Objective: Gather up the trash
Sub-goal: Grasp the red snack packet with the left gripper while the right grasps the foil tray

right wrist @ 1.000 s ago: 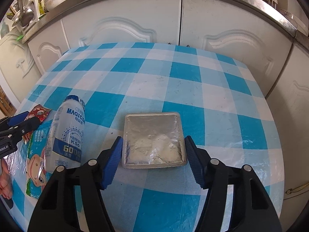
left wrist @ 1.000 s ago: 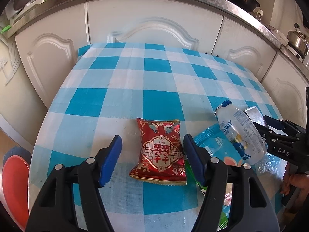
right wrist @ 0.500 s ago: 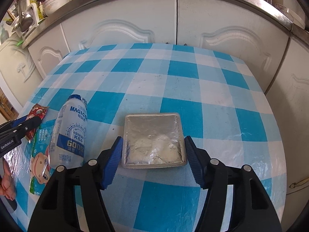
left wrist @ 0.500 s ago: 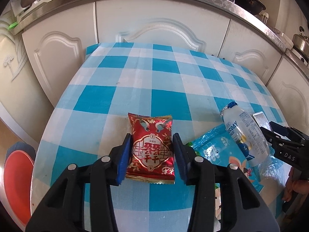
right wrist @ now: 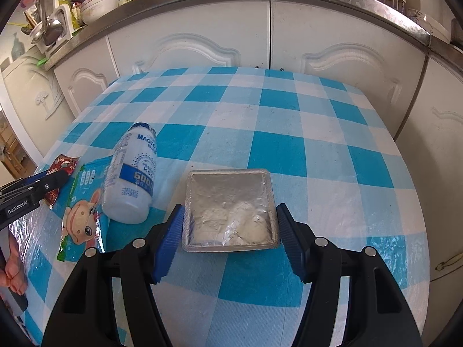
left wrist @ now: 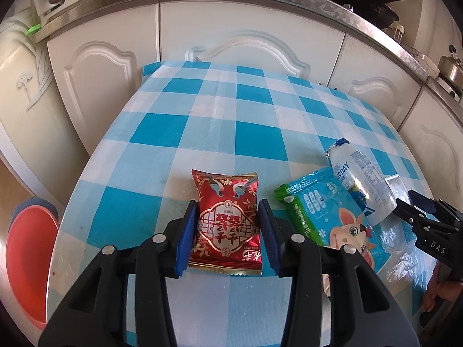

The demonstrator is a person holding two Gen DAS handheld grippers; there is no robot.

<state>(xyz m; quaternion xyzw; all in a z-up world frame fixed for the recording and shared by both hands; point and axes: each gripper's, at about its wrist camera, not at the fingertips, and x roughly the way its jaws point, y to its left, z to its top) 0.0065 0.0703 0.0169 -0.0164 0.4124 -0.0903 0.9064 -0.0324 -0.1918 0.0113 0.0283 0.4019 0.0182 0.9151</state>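
- White kitchen cabinets (right wrist: pixel 202 49) stand behind my desk (right wrist: pixel 277 121), which wears a blue-and-white checked cloth.
- My left hand-held gripper (left wrist: pixel 228 231) is clamped on a red snack packet (left wrist: pixel 227 222) lying flat.
- My right hand-held gripper (right wrist: pixel 230 237) straddles a square foil tray (right wrist: pixel 230 208); whether its blue pads touch the rim, I cannot tell.
- Between them, a white bottle (right wrist: pixel 131 173) lies on its side, partly over a green-blue wipes packet (left wrist: pixel 324 211).

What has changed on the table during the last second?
The left gripper narrowed its fingers and took hold of the red snack packet. The right gripper kept the same opening around the foil tray. The bottle and green packet stayed lying.
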